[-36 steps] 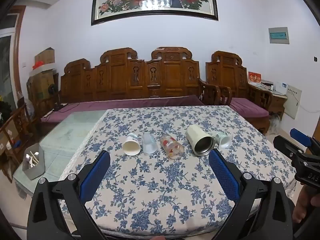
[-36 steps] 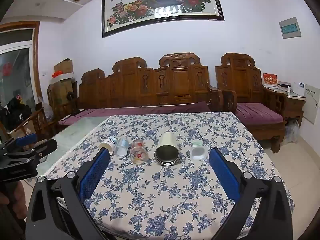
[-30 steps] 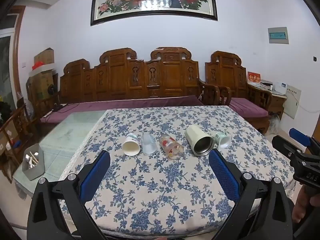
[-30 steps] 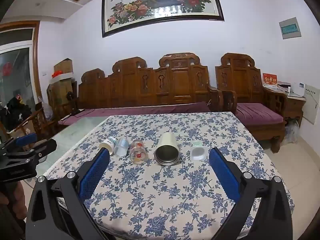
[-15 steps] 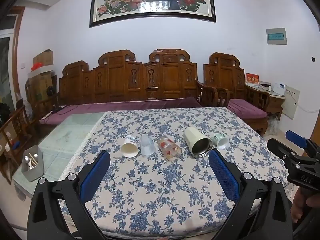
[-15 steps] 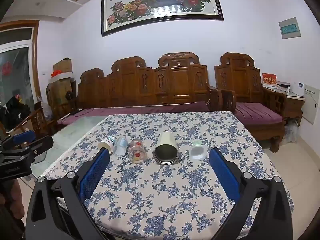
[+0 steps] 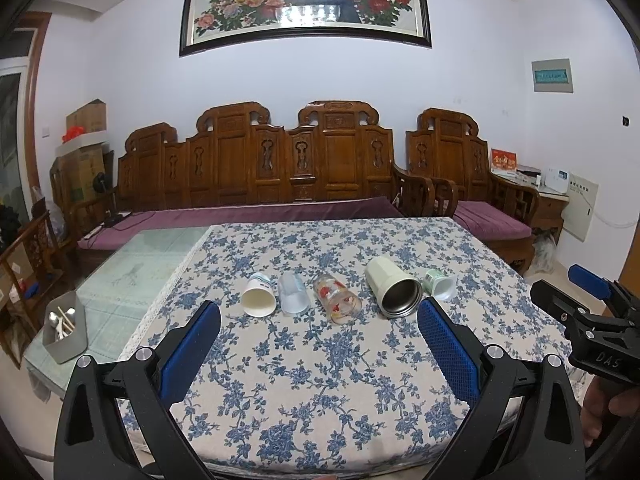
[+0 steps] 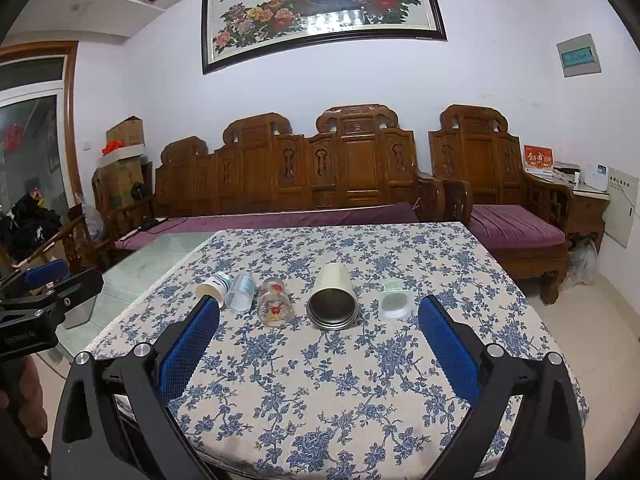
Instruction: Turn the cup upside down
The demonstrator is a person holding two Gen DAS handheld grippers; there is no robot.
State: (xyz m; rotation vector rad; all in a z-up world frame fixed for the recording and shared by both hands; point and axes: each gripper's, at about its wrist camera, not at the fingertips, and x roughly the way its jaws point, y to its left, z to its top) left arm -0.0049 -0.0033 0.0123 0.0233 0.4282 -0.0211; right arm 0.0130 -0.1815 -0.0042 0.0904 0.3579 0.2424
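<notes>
Several cups lie on their sides in a row on the blue-flowered tablecloth [image 7: 320, 364], mouths toward me: a white paper cup [image 7: 259, 295], a clear plastic cup [image 7: 293, 294], a glass with red fish print [image 7: 337, 299], a cream steel tumbler [image 7: 393, 292] and a small pale green cup [image 7: 440, 284]. The same row shows in the right wrist view: paper cup [image 8: 213, 283], plastic cup [image 8: 240, 292], glass [image 8: 274, 302], tumbler [image 8: 332, 296], green cup [image 8: 394, 301]. My left gripper [image 7: 319, 324] and right gripper [image 8: 319, 322] are open and empty, short of the row.
A carved wooden bench [image 7: 260, 168] with a purple cushion stands behind the table. A grey utensil holder [image 7: 66, 332] sits on the bare glass part of the table [image 7: 132, 276] at the left. A wooden armchair [image 8: 504, 200] stands at the right.
Both grippers have drifted slightly; the cups sit a little lower and nearer in both views. Nothing was taken hold of.
</notes>
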